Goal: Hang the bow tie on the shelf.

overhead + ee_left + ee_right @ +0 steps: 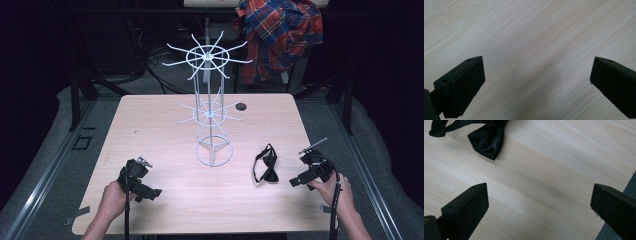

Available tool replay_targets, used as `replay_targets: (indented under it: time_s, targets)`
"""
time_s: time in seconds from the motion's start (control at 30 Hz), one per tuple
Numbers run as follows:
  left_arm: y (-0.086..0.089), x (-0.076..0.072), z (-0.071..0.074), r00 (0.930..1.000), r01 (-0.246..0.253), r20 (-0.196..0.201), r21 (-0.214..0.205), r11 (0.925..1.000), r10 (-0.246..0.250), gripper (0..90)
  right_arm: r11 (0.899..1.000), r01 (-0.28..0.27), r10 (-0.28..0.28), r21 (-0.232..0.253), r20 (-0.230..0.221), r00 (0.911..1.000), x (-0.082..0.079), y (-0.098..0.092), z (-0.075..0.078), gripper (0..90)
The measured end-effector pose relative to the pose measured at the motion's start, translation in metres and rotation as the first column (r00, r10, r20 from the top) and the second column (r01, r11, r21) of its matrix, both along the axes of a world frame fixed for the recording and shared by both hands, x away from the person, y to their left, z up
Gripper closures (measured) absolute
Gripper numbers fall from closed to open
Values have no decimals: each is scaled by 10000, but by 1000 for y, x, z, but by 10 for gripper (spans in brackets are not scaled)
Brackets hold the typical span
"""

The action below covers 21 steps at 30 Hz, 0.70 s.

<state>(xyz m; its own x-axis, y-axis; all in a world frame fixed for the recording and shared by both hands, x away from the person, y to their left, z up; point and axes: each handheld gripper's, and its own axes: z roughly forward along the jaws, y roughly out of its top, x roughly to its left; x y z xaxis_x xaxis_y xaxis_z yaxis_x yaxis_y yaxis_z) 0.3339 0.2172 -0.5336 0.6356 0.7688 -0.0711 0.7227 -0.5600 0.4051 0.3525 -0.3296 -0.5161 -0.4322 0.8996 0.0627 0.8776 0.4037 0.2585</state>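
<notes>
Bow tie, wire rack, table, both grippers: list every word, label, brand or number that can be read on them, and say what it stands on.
None can be read.
The black bow tie is plain, with no tag in sight.
The white wire rack bears no label.
The wooden table shows bare grain.
The left gripper and right gripper have unmarked black jaws, standing open.
The plaid shirt behind carries only its pattern.

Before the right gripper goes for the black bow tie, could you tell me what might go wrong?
The bow tie lies flat and limp with a looped strap, so the open right gripper might pinch only the strap and let the bow dangle. The wire rack stands tall on a narrow ring base; a snagged strap might tip it.
</notes>
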Motion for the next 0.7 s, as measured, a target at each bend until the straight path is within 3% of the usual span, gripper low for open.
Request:
replay_targets:
  time_s: [0.13, 0.27, 0.7]
  targets:
    - [-1, 1, -2, 10000, 35, -78, 52, 10000, -35, 0, 9999, -10, 10, 100, -5, 10000, 0, -1, -2, 0]
    - [-1, 1, 0, 10000, 21, -41, 3, 10000, -21, 0, 9999, -131, 130, -102, -78, 9999, 2, -3, -1, 0]
    - [4, -2, 2, 9996, -232, 138, -90, 9997, 233, 0, 9991, 173, -181, 391, 179, 9997, 6, 0, 1, 0]
